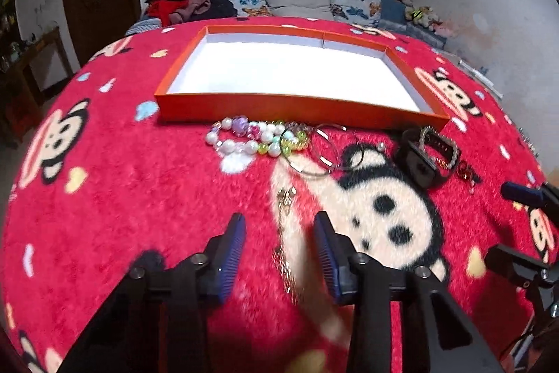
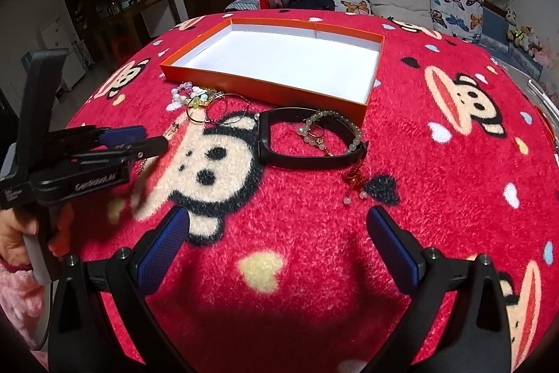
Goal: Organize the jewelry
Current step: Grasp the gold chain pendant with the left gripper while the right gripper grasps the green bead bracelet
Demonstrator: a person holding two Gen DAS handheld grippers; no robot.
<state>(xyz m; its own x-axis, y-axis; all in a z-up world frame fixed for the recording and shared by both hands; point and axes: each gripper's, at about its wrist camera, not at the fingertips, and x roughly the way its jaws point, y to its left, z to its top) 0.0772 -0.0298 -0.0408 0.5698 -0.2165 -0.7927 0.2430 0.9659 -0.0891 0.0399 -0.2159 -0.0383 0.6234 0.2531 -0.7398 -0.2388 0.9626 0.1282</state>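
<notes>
An orange tray (image 1: 300, 109) with a white, empty floor lies on the red monkey-print blanket; it also shows in the right wrist view (image 2: 265, 86). Along its near wall lie a pastel bead bracelet (image 1: 256, 138), thin metal hoops (image 1: 321, 151), a black band (image 2: 279, 142), a pale bead bracelet (image 2: 335, 124) and a red knotted charm (image 2: 353, 179). A thin gold chain (image 1: 284, 201) lies between and ahead of my left gripper's (image 1: 277, 228) open fingers. My right gripper (image 2: 276, 221) is open and empty, above bare blanket short of the black band.
The left gripper (image 2: 136, 138) shows from the side in the right wrist view, held by a hand. The right gripper's fingertip (image 1: 520, 193) shows at the left view's right edge. A sofa with butterfly cushions (image 1: 300, 0) stands behind the blanket.
</notes>
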